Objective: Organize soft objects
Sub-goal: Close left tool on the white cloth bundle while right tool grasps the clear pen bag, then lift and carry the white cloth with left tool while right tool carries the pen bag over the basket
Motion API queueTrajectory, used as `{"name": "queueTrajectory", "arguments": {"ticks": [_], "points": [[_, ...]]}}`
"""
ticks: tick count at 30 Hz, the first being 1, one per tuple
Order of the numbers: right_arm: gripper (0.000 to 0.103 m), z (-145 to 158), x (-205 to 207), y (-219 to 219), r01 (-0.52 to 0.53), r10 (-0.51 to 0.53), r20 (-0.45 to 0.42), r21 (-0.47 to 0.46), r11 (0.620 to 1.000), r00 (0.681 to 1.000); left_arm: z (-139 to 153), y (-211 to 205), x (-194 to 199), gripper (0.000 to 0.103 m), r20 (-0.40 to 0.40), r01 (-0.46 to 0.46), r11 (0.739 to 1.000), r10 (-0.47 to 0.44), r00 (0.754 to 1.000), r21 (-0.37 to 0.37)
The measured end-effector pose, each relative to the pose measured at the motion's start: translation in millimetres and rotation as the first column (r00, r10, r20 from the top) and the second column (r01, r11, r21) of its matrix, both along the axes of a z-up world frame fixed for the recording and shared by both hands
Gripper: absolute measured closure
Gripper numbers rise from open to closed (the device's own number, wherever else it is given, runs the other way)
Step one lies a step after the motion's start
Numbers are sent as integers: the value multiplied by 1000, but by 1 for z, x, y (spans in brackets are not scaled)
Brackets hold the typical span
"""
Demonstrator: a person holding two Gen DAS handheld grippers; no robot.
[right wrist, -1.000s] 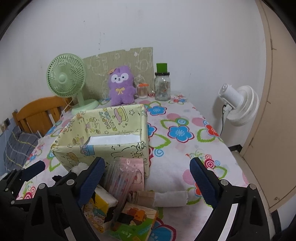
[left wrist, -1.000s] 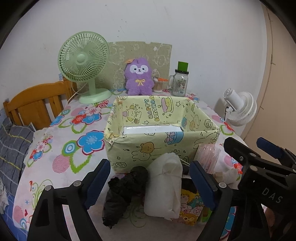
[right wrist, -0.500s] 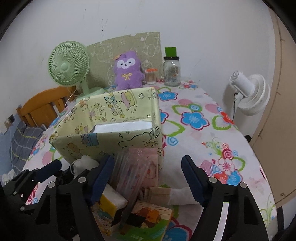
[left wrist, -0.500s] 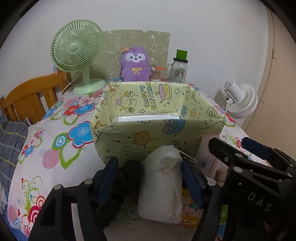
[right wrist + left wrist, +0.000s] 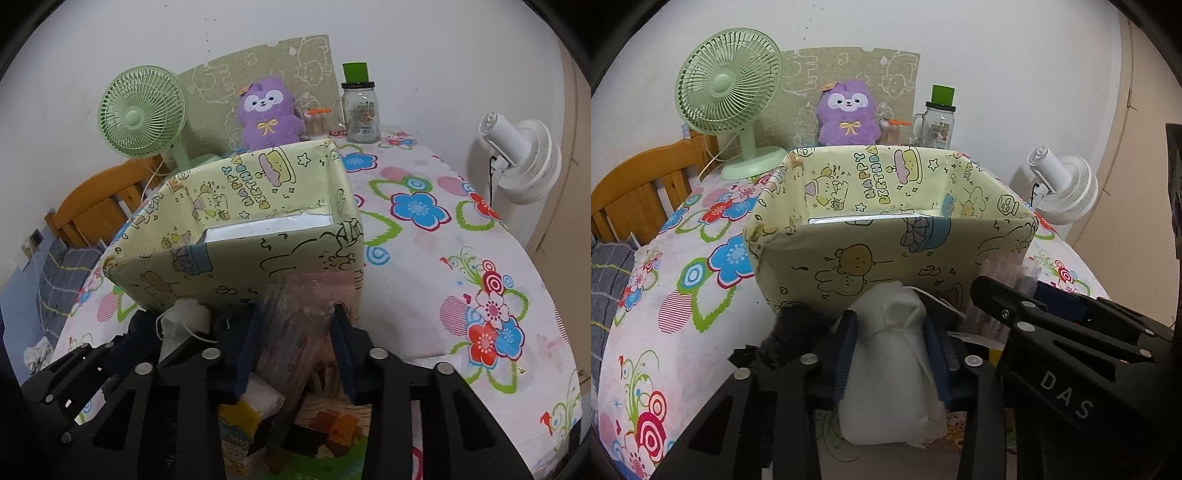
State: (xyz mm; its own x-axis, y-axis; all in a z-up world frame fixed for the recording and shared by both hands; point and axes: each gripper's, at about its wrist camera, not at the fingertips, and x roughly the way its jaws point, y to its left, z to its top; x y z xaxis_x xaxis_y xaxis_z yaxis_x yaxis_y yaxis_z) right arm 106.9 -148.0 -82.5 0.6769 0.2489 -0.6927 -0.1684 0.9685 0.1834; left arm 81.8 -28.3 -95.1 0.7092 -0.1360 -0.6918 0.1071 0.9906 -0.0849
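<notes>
The left gripper (image 5: 891,349) is pinching a soft white bundle (image 5: 890,376), plump and tied at its neck with string, standing just near of the yellow cartoon-print box (image 5: 886,258). A black cloth (image 5: 790,332) is lying just left of it. The right gripper (image 5: 293,350) is squeezing a crinkly pink plastic packet (image 5: 299,314) leaning against the box's near wall, above colourful tissue packs (image 5: 240,424). Far behind, a purple plush (image 5: 847,114) is sitting between a green fan (image 5: 729,96) and a glass jar (image 5: 938,122).

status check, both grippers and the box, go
Left gripper shut on white pouch. Right gripper shut on pink packet. Box just ahead, open top, nothing blocking.
</notes>
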Motion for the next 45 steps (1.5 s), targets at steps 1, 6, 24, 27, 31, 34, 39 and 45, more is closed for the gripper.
{"name": "queueTrajectory", "arguments": {"ticks": [1, 6, 24, 27, 31, 34, 39, 45], "points": [[69, 0, 0, 0, 0, 0, 2, 3, 1000, 1000, 0, 0, 0, 70, 0, 2, 1000, -2, 1000, -3], [75, 3, -3, 1, 3, -3, 13, 8, 1000, 1000, 1, 0, 0, 77, 8, 8, 1000, -8, 1000, -8], [79, 28, -19, 0, 26, -25, 98, -4, 1000, 995, 21, 3, -10, 82, 69, -2, 1000, 3, 998, -24], [79, 34, -22, 0, 30, -29, 112, -3, 1000, 993, 26, 3, -12, 82, 80, -1, 1000, 3, 997, -23], [79, 43, -25, -1, 33, -32, 133, -5, 999, 991, 32, 2, -15, 82, 94, 2, 1000, 0, 996, -22], [79, 49, -28, -1, 34, -32, 147, -9, 999, 989, 37, 2, -17, 82, 106, 0, 1000, 2, 994, -22], [79, 59, -32, 0, 37, -34, 169, -13, 999, 985, 46, 1, -21, 82, 122, -2, 1000, 5, 993, -23], [79, 72, -36, 0, 41, -36, 192, -21, 999, 981, 58, -1, -25, 82, 148, 3, 1000, -1, 989, -17]]}}
